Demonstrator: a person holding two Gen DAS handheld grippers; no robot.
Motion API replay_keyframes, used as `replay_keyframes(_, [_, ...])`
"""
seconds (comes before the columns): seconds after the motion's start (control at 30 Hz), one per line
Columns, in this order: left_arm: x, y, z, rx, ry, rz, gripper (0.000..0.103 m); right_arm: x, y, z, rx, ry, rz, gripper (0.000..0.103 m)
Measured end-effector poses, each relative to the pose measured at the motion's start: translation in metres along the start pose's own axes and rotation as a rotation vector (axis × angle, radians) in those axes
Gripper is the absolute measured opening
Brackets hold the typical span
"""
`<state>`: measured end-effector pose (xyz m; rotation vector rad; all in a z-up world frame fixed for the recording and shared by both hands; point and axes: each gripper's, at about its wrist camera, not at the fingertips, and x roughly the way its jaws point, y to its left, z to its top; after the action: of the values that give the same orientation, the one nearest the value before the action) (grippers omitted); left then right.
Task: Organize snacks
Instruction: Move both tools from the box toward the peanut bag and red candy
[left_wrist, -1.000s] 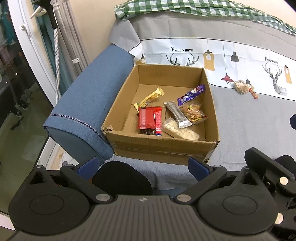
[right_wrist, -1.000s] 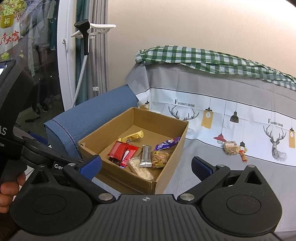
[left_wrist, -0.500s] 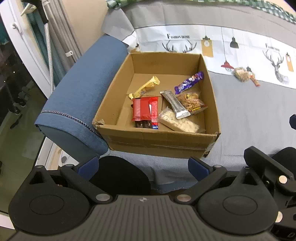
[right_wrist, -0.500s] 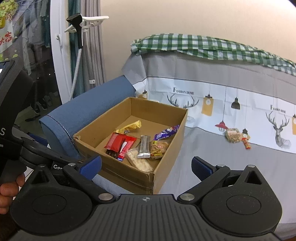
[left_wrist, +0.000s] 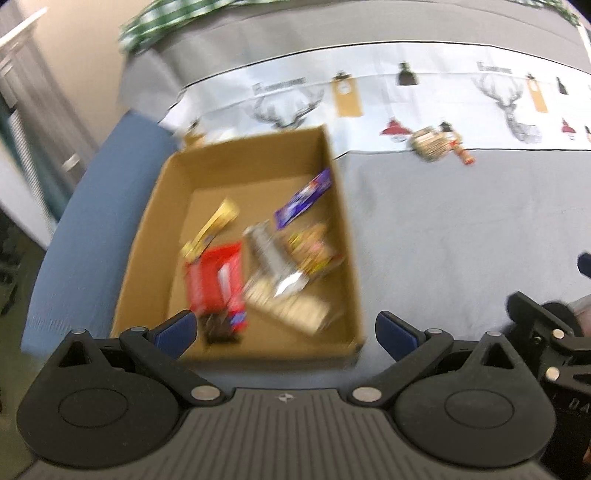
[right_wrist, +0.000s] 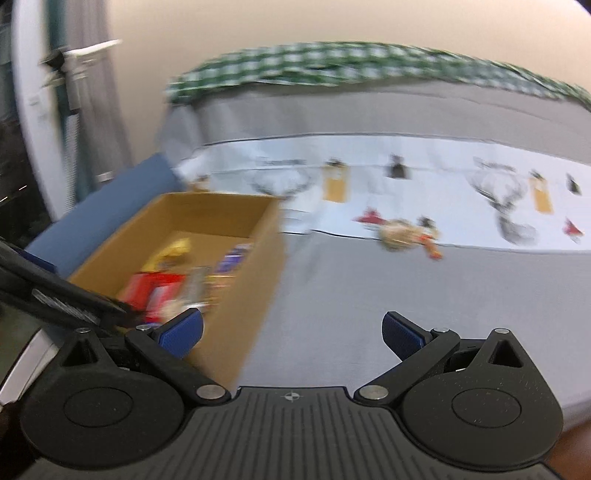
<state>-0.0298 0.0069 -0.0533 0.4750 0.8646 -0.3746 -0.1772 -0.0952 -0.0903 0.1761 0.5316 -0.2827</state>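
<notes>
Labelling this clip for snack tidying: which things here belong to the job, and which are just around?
Job: cardboard box; red packet, purple bar inside; loose snack pack on the sofa; both open tools.
Around: sofa cover, blue armrest, checked cloth.

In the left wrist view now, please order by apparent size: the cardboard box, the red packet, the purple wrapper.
1. cardboard box, clearly largest.
2. red packet.
3. purple wrapper, smallest; it lies farther from the camera and the picture is blurred, so the gap is uncertain.

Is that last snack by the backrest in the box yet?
Out. The snack lies on the grey cover, right of the cardboard box.
</notes>
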Motion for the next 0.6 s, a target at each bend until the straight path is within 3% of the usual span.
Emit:
replay_keyframes(0.13, [0.03,-0.033,0.057,0.037,0.01,-0.05,0.103,0.022,-0.058,0.007,0.089,0.004,-0.104,0.102])
replay_keyframes(0.3, [0.096,-0.088,0.144,0.076,0.059,-0.116,0.103,0.067,-0.128,0.018,0.14,-0.007,-0.206,0.102])
replay_keyframes(0.43, [0.178,-0.139,0.216,0.058,0.11,-0.135,0.103,0.129,-0.183,0.027,0.138,-0.006,-0.238,0.102])
replay_keyframes(0.6, [0.285,-0.188,0.283,-0.013,0.202,-0.161,0.103,0.242,-0.248,0.035,0.112,0.023,-0.226,0.102])
